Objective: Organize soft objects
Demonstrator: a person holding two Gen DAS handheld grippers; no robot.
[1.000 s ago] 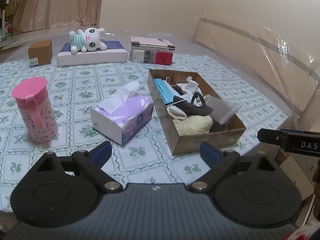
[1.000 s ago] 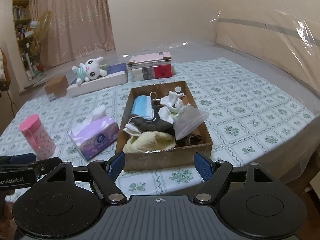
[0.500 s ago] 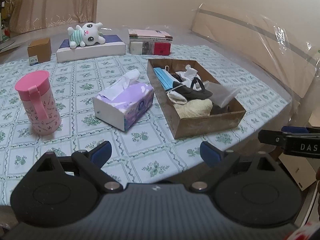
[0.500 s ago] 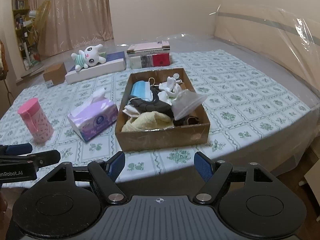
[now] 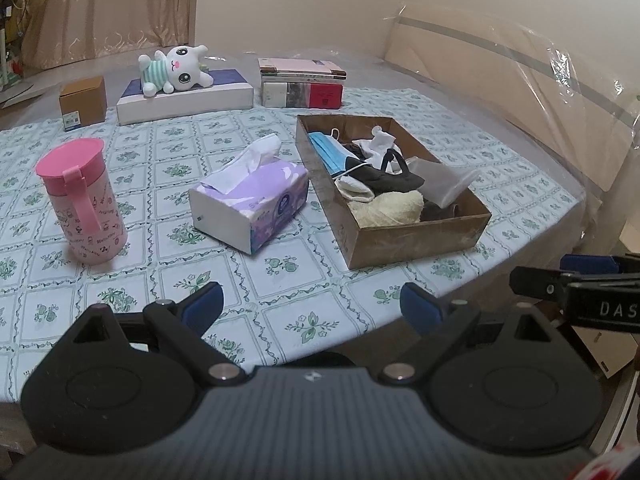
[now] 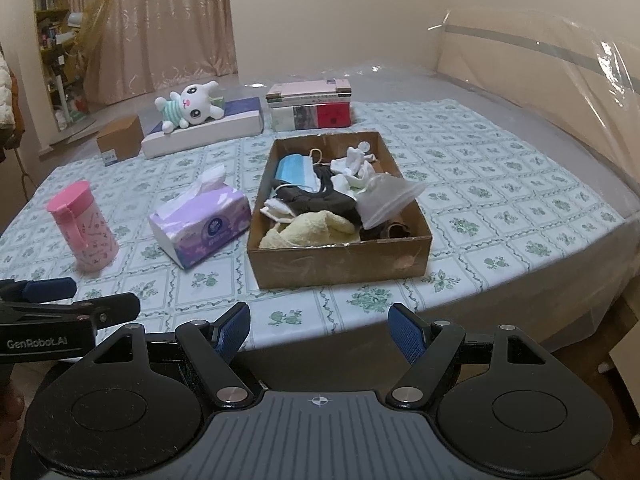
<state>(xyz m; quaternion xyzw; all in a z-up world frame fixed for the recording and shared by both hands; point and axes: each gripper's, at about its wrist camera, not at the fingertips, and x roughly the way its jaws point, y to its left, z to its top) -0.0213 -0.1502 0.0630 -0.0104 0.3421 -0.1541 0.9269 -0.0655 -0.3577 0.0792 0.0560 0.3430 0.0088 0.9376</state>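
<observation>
Both grippers off the near edge of the bed, over no object. Left gripper [image 5: 312, 304]: jaws wide, nothing btwn blue pads. Right gripper [image 6: 318, 334]: jaws wide too, empty. Each shows in the other's view, side-on at frame edge, apart from all items.

Green-patterned cloth [image 6: 500, 184] covers the surface.

Cardboard box [image 6: 340, 264], open top, sits centre-right on the cloth, short wall toward the grippers. Soft items heaped inside:
- blue face mask [image 6: 298, 172], far-left part of box
- white crumpled cloth bits [image 6: 354, 166], far-right part
- dark fabric piece [image 6: 324, 200], middle
- cream towel [image 6: 308, 230], near-left corner, against front wall
- clear plastic bag [image 6: 386, 200], right side, sticking up above rim
- sth brown in near-right corner, can't tell what.

Left of box, just beside but not touching: purple tissue pack [image 6: 200, 226], a tissue sticking out the top. Further left, well apart: pink lidded cup [image 6: 82, 228], upright.

Far side: plush bunny [image 6: 190, 106] lying on a flat white-and-blue box [image 6: 208, 128]; small brown carton [image 6: 120, 142] to its left; stack of books [image 6: 310, 106] to its right, beyond the cardboard box.

Curtain [image 6: 160, 28] at far left; plastic sheeting [image 6: 560, 64] along right side.
</observation>
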